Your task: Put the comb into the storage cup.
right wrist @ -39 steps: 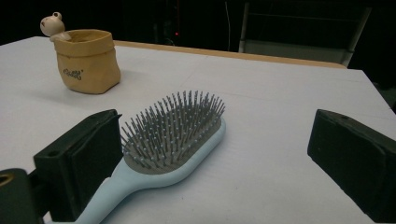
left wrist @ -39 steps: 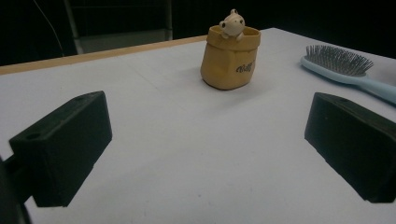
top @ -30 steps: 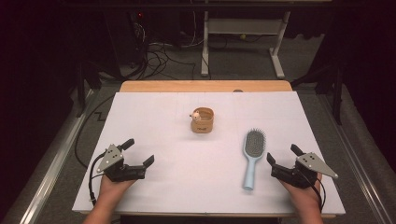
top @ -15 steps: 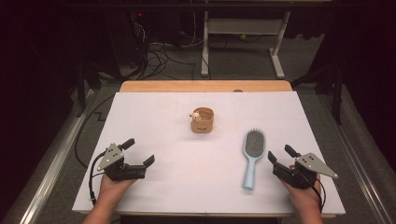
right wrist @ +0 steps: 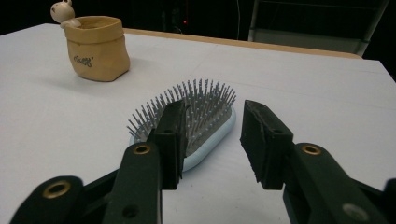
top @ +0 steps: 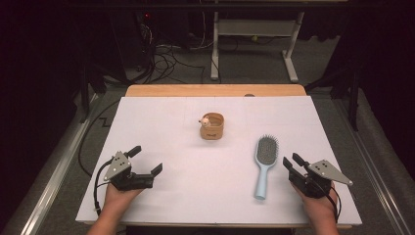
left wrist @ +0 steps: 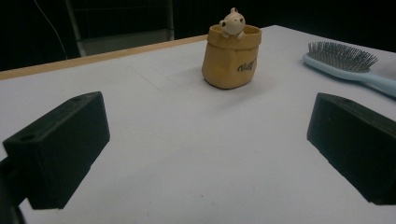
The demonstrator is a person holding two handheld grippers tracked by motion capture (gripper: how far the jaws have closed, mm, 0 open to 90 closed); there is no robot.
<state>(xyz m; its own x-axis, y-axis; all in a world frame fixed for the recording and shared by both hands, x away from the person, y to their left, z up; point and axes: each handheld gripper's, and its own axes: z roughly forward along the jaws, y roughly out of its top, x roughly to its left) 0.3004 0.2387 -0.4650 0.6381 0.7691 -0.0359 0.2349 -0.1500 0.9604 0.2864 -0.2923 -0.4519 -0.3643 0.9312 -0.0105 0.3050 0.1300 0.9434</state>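
A light blue hairbrush (top: 264,166) lies bristles up on the white table, handle toward the near edge. A tan bag-shaped pot with a small bear figure (top: 211,126) stands mid-table. My right gripper (top: 292,160) rests just right of the brush handle. Its jaws have just been closing and stand narrowly apart, with nothing between them. In the right gripper view the gripper (right wrist: 212,135) points at the brush head (right wrist: 205,105), and the pot (right wrist: 97,49) is far left. My left gripper (top: 146,159) is wide open near the front left. The left gripper view (left wrist: 208,144) faces the pot (left wrist: 231,58) and the brush (left wrist: 343,58).
The white table top (top: 161,127) ends in a wooden strip (top: 215,90) at the far edge. Beyond it are floor cables (top: 171,54) and a white desk frame (top: 254,34). A metal rail (top: 54,181) runs along the table's left side.
The right gripper's jaws have drawn much closer together. Both hands, the brush and the pot have stayed where they were.
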